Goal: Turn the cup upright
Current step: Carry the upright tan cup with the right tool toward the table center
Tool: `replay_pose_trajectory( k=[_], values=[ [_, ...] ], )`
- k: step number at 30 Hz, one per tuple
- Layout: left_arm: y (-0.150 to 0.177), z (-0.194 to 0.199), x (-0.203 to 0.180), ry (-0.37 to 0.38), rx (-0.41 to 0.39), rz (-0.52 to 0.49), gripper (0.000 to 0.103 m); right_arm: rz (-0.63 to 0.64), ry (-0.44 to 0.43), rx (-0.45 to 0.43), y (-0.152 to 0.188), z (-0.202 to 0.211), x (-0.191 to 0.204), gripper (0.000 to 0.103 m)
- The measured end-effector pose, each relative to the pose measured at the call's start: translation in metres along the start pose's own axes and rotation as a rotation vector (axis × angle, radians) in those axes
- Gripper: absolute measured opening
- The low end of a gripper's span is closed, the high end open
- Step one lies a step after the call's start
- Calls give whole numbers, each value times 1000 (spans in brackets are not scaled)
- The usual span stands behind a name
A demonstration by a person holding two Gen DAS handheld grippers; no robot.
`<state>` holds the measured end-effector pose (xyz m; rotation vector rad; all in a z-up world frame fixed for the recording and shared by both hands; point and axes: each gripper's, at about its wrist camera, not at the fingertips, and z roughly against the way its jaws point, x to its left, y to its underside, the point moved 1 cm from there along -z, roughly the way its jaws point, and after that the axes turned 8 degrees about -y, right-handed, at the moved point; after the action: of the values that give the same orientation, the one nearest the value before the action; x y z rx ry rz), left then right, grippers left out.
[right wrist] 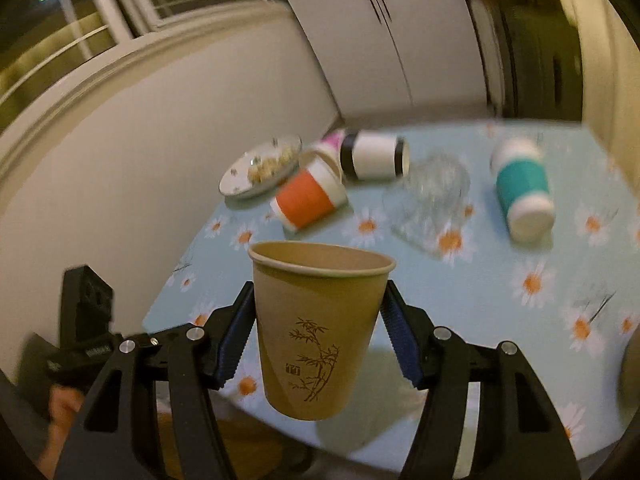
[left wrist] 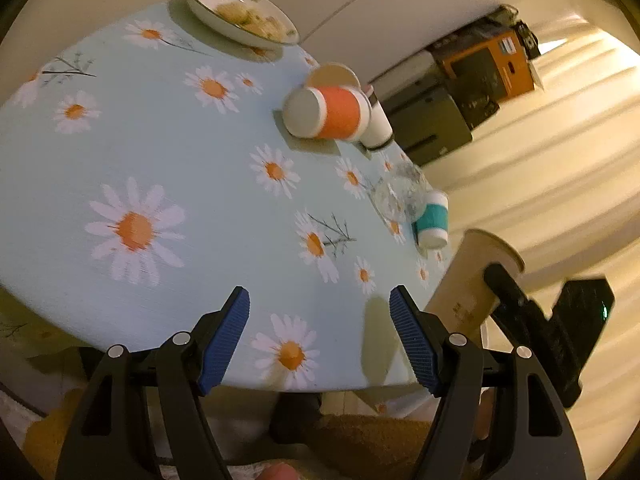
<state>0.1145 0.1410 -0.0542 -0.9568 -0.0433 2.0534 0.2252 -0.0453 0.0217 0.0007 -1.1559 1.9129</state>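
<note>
The right gripper (right wrist: 318, 332) is clamping a tan paper cup with a brown bamboo drawing (right wrist: 318, 328) between its blue ribbed pads (right wrist: 236, 344), holding it mouth-up in the air above the near edge of the table. The left gripper (left wrist: 320, 340) is hanging spread wide with nothing between its pads, over the same near edge.

A round table under a pale blue cloth printed with white daisies (left wrist: 140, 168) is filling both views. An orange-banded white cup (left wrist: 328, 112), a black-rimmed white cup (right wrist: 374, 156), a teal-banded white cup (right wrist: 522, 190) and a clear cut-glass tumbler (right wrist: 430, 196) are all lying on their sides on it, and a floral-edged white plate of food (left wrist: 240, 12) is sitting at the far side. Cream walls and a white-framed window (right wrist: 120, 20) are standing behind the table; pale curtains (left wrist: 560, 168) and an orange box (left wrist: 492, 68) are showing to the right.
</note>
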Motion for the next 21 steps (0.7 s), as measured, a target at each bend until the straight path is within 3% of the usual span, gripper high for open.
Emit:
replay_pose_trajectory(
  k=[4, 7, 18, 21],
  values=[
    [-3, 7, 4, 12, -24, 19, 71, 48, 56, -70, 18, -2, 12, 63],
    [-4, 11, 5, -4, -48, 17, 78, 98, 106, -122, 33, -7, 23, 63],
    [-1, 12, 12, -6, -61, 45, 79, 253, 281, -290, 69, -40, 34, 62],
    [0, 13, 12, -1, -73, 49, 90, 261, 303, -308, 71, -46, 29, 62]
  ],
)
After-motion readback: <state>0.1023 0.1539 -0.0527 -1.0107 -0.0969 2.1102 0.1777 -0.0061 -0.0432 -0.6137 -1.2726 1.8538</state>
